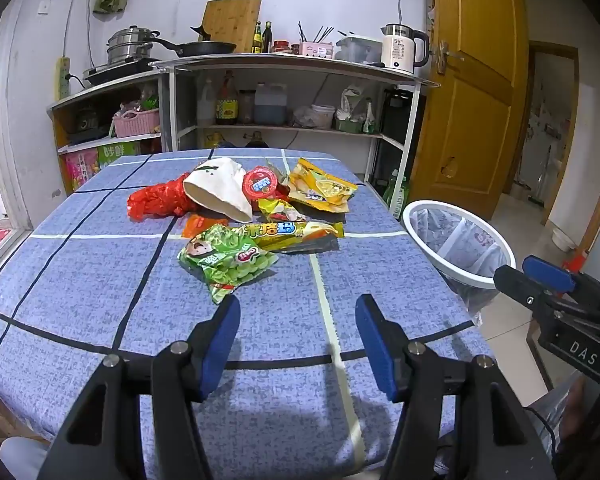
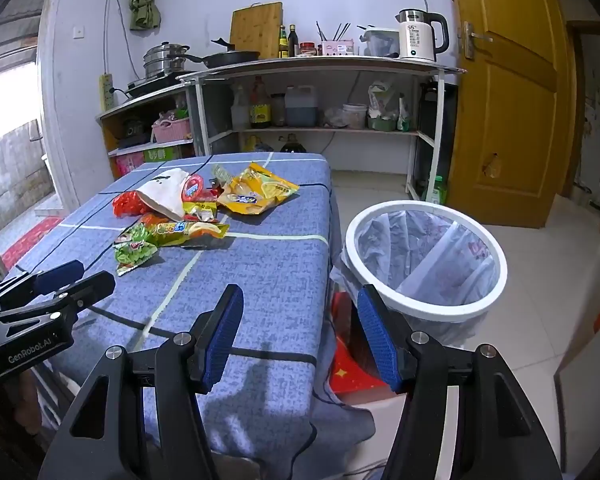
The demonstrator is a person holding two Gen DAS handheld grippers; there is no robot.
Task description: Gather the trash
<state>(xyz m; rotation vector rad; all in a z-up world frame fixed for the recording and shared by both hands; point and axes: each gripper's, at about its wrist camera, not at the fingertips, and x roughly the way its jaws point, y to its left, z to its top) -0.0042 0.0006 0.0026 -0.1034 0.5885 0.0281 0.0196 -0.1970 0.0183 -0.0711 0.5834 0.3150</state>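
Several crumpled snack wrappers (image 1: 260,208), green, yellow, red and white, sit piled mid-worktop (image 1: 80,280) on blue checked cloth. Both my hand-held grippers, left (image 1: 298,344) and right (image 2: 300,340), hover released, empty. White-rimmed lined bin (image 2: 424,256) stands beside the worktop.

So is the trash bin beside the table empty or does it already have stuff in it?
Empty, as far as shows: the trash bin stands upright with only its liner visible inside. All wrappers still lie on the table.

- table (image 1: 80,280) with a blue checked cloth
- trash pile mid-table: green snack bag (image 1: 224,260), yellow wrapper (image 1: 288,234), yellow chip bag (image 1: 324,188), white paper bag (image 1: 220,190), red plastic bag (image 1: 156,200), red-lidded cup (image 1: 261,183)
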